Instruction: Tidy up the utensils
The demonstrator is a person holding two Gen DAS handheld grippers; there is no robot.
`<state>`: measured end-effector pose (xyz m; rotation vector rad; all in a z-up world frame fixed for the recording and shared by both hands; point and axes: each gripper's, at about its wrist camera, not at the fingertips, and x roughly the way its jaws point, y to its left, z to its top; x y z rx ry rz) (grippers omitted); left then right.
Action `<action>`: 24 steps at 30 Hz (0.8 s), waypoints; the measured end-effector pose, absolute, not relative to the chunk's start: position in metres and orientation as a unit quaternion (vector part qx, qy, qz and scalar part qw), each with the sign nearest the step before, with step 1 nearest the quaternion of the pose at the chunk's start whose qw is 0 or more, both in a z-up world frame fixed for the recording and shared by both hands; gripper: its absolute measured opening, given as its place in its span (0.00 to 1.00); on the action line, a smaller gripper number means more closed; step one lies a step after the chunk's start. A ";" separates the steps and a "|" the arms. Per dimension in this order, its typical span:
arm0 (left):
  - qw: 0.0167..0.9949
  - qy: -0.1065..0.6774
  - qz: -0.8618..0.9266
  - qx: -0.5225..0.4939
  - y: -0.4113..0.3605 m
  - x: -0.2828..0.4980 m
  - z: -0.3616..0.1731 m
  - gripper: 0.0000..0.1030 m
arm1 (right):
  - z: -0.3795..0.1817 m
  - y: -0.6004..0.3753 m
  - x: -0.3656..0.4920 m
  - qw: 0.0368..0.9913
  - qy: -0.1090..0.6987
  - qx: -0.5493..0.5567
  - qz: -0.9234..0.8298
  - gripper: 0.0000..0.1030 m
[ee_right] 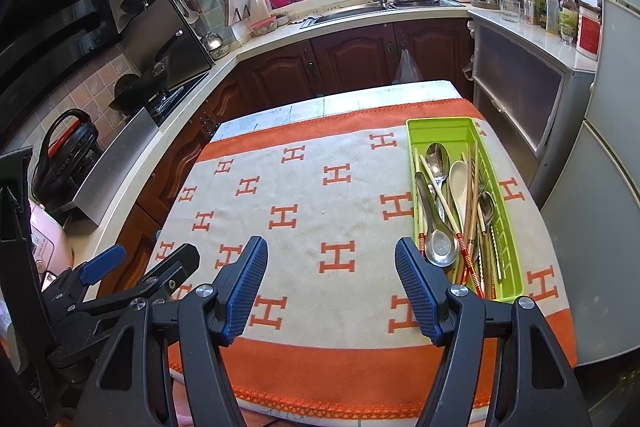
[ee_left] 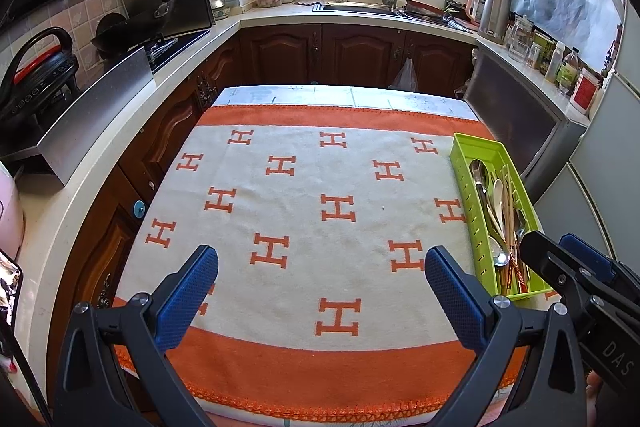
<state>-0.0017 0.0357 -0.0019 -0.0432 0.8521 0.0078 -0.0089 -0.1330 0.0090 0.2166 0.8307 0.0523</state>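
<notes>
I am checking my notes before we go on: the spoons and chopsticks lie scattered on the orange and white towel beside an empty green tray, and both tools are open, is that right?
Not quite. The spoons and chopsticks lie inside the green tray, as the right wrist view shows; none lie on the orange and white towel. The left tool and right tool are open, holding nothing.

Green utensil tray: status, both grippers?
Left gripper open, empty. Right gripper open, empty. Green plastic tray holds spoons and chopsticks, untouched. Nothing in the way.
</notes>
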 end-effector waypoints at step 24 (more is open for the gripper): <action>0.908 0.419 0.003 -0.023 0.040 -0.001 -0.006 0.99 | -0.003 -0.128 -0.003 0.906 0.409 0.106 0.024 0.66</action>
